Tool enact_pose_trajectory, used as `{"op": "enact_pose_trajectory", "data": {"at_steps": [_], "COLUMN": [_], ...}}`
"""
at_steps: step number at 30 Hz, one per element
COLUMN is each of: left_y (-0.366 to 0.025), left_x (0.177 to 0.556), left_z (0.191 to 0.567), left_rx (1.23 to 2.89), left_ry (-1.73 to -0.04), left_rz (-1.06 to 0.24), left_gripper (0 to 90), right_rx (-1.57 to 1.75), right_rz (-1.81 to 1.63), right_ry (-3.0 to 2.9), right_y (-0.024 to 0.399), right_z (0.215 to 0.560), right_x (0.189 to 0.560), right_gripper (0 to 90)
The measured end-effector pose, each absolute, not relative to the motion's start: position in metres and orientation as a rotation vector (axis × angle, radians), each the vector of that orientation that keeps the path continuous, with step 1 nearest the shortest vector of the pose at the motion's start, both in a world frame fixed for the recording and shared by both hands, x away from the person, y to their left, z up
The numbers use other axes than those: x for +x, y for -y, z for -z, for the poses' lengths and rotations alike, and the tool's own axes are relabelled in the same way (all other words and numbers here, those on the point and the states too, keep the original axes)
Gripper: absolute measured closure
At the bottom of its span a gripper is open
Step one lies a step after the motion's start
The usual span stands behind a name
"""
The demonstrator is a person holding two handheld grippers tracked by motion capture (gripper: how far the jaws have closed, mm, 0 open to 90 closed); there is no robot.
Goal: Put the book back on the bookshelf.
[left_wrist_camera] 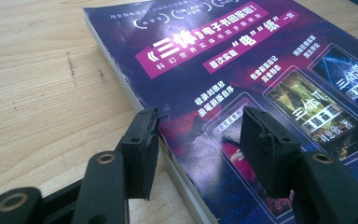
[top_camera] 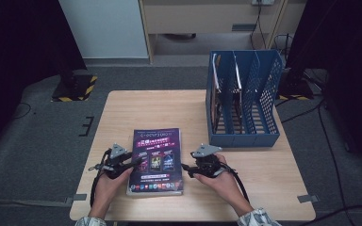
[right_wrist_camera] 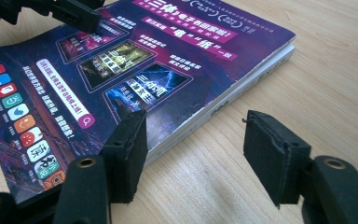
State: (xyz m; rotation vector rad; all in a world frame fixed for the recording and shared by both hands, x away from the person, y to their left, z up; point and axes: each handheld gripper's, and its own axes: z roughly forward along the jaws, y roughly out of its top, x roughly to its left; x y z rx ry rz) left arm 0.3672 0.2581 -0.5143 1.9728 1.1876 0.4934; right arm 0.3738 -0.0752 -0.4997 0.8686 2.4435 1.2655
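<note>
Flanking purple book (top_camera: 156,160) lower centre of frame: left gripper (top_camera: 133,164) spread, straddling book's left edge, not pinching; right gripper (top_camera: 185,167) spread beside right edge. Book flat on wooden table (top_camera: 136,108). Blue file rack (top_camera: 243,100) upper right. Grey floor (top_camera: 37,150), dark room.

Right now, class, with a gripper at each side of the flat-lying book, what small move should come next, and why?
Probably close the left gripper on the book. Its jaws straddle the book's edge, one over the cover, one beside it. The right gripper stands open at the opposite edge, gripping nothing.
</note>
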Motion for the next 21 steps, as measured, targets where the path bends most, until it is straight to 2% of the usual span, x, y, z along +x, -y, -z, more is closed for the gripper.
{"op": "enact_pose_trajectory", "data": {"at_steps": [21], "left_y": [-0.249], "left_x": [0.368], "left_z": [0.517], "left_rx": [1.978], "left_ry": [-1.147], "left_rz": [-0.524], "left_gripper": [45.4], "right_rx": [0.938], "right_rz": [-1.277], "right_ry": [-2.549], "right_y": [0.054], "right_z": [0.516], "right_x": [0.382], "right_gripper": [15.2]}}
